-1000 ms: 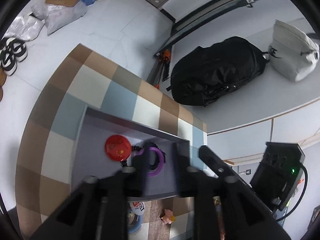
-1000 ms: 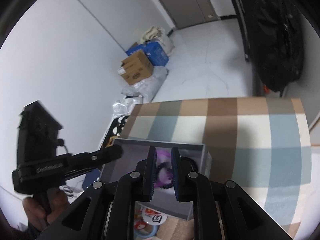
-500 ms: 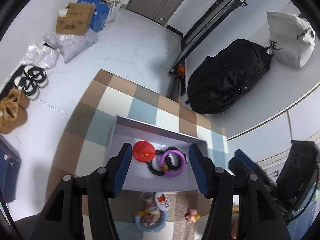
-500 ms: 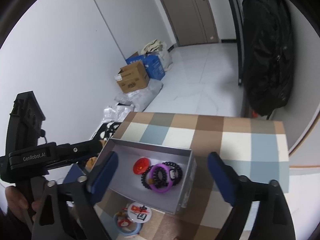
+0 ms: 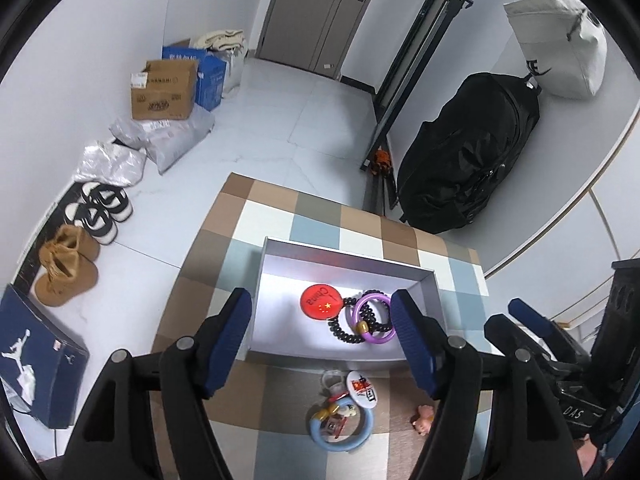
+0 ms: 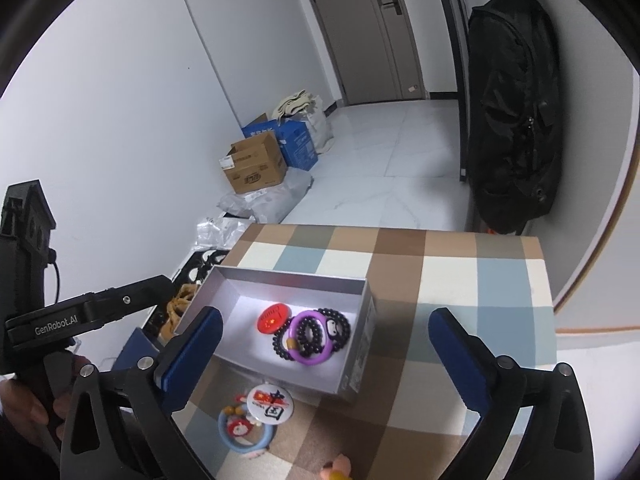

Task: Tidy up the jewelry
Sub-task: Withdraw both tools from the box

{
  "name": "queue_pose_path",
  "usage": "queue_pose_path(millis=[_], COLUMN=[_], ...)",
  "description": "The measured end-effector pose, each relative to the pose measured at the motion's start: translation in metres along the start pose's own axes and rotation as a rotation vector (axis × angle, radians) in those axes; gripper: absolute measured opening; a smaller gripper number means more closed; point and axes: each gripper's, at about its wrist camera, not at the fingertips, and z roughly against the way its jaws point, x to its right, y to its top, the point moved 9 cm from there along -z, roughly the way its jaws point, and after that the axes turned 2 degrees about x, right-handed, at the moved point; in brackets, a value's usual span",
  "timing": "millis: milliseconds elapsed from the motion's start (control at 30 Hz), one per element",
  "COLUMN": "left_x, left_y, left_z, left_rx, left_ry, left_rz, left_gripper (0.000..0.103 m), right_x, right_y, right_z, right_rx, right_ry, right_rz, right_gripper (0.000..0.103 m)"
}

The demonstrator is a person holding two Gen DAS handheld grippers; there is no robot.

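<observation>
A grey open box (image 5: 280,252) (image 6: 362,360) sits on the checkered table. Inside lie a red round badge (image 5: 321,302) (image 6: 273,318), a purple ring (image 5: 374,320) (image 6: 310,338) and black bead bracelets (image 5: 344,330) (image 6: 338,326). On the table in front of the box lie a white badge (image 5: 362,386) (image 6: 270,400), a light blue ring with charms (image 5: 340,420) (image 6: 246,434) and a small pink figure (image 5: 424,414) (image 6: 338,468). My left gripper (image 5: 322,336) is open and empty, raised above the box. My right gripper (image 6: 326,348) is open and empty, also raised above it.
The checkered table (image 5: 272,216) (image 6: 500,320) ends close behind the box. On the floor stand cardboard boxes (image 5: 164,90), shoes (image 5: 100,210) and a blue shoe box (image 5: 36,360). A black backpack (image 5: 460,168) (image 6: 516,112) hangs by the wall.
Both grippers have opened wide and pulled up and back from the box. The purple ring and bead bracelets now lie free inside the box.
</observation>
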Motion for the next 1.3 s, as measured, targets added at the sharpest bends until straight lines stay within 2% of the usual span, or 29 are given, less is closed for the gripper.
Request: queue_pose_path(millis=[167, 567, 867, 1000, 1300], left_x=[0.001, -0.006, -0.005, -0.003, -0.004], left_y=[-0.004, -0.025, -0.037, -0.046, -0.074], left_z=[0.008, 0.008, 0.014, 0.009, -0.014], left_rx=[0.041, 0.042, 0.047, 0.020, -0.111], left_ry=[0.038, 0.091, 0.093, 0.088, 0.070], left_rz=[-0.041, -0.097, -0.122, -0.150, -0.174], left_gripper=[0.077, 0.078, 0.078, 0.079, 0.079], right_x=[0.002, 0.006, 0.011, 0.014, 0.028], right_y=[-0.006, -0.028, -0.043, -0.048, -0.049], right_z=[0.009, 0.027, 0.034, 0.036, 0.039], right_rx=[0.014, 0.022, 0.005, 0.002, -0.011], right_ry=[-0.021, -0.082, -0.119, -0.135, -0.135], right_rz=[0.008, 0.053, 0.072, 0.079, 0.017], right_gripper=[0.103, 0.103, 0.103, 0.103, 0.103])
